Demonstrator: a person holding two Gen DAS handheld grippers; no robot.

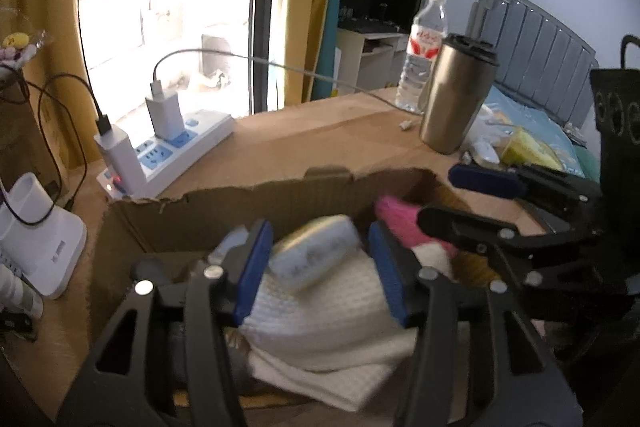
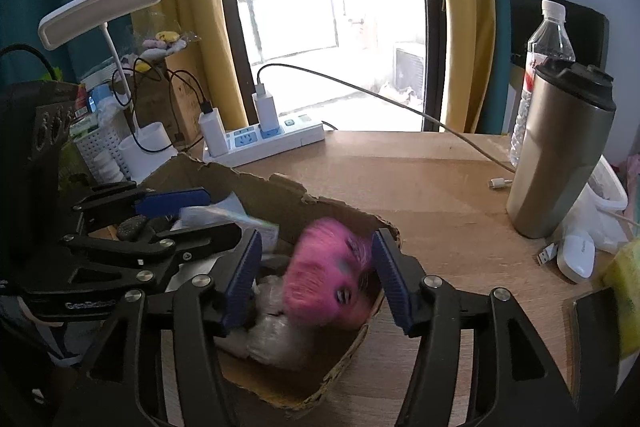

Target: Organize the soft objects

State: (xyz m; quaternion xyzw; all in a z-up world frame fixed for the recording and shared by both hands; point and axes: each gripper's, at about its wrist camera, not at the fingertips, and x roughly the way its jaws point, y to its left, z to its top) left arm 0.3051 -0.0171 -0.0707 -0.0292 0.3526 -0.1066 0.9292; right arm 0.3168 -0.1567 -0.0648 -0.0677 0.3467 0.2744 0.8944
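A torn cardboard box [image 1: 224, 207] [image 2: 320, 211] sits on the wooden desk. In the left wrist view my left gripper [image 1: 318, 267] is open above the box, with a blurred white-and-yellow sponge-like object [image 1: 316, 251] between its pads, over a folded white cloth [image 1: 332, 323]. In the right wrist view my right gripper [image 2: 318, 273] is open over the box's right corner, and a blurred pink plush toy [image 2: 328, 271] lies between its pads, above a clear plastic bag [image 2: 272, 343]. The plush also shows in the left wrist view [image 1: 400, 223]. Each gripper appears in the other's view.
A steel tumbler [image 2: 560, 151] [image 1: 456, 95] and a water bottle [image 2: 540, 67] [image 1: 424, 51] stand on the desk's right. A white power strip [image 2: 272, 143] [image 1: 168, 155] with chargers and cables lies behind the box. A desk lamp [image 2: 104, 11] and a white basket [image 2: 104, 147] stand left.
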